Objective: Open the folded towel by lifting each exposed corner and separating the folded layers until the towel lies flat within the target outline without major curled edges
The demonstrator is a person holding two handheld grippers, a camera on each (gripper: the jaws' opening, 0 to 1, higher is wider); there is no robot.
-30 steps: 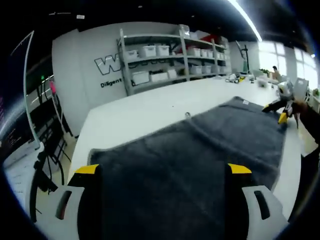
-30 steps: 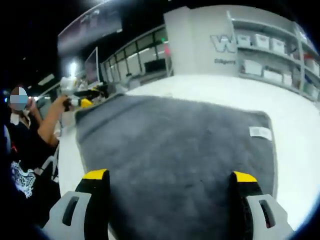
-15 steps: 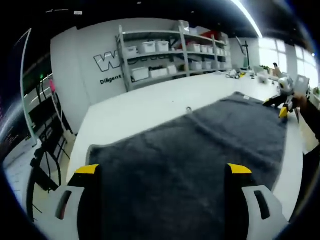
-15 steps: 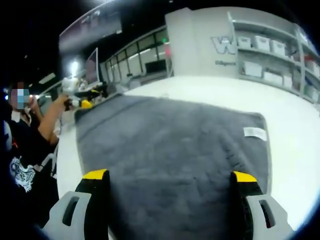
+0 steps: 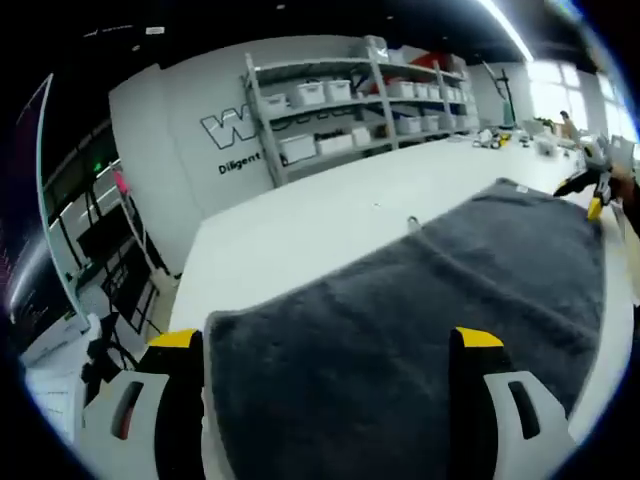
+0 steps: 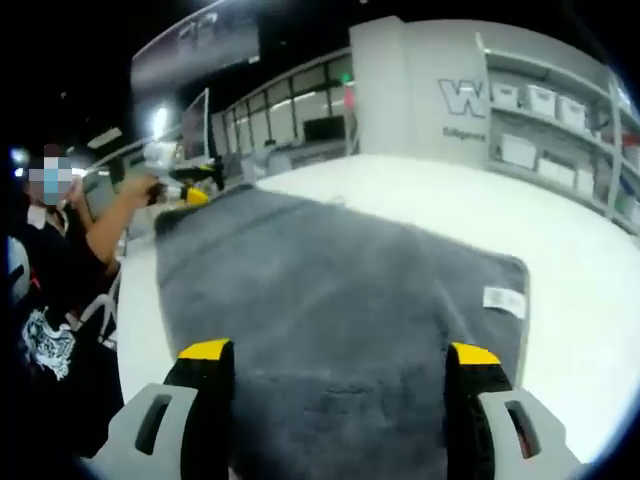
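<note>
white table [image 5: 300, 225] under spread grey towel [image 6: 330, 300]; left gripper [image 5: 325, 345], right gripper [image 6: 340, 358] jaws apart, grasping nothing.

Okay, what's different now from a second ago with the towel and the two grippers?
Nothing was grabbed or let go. The grey towel stays spread on the white table, its label at the same corner. Both views shifted slightly, so the cameras moved. Each hand-held gripper, left and right, stays open over it.
</note>
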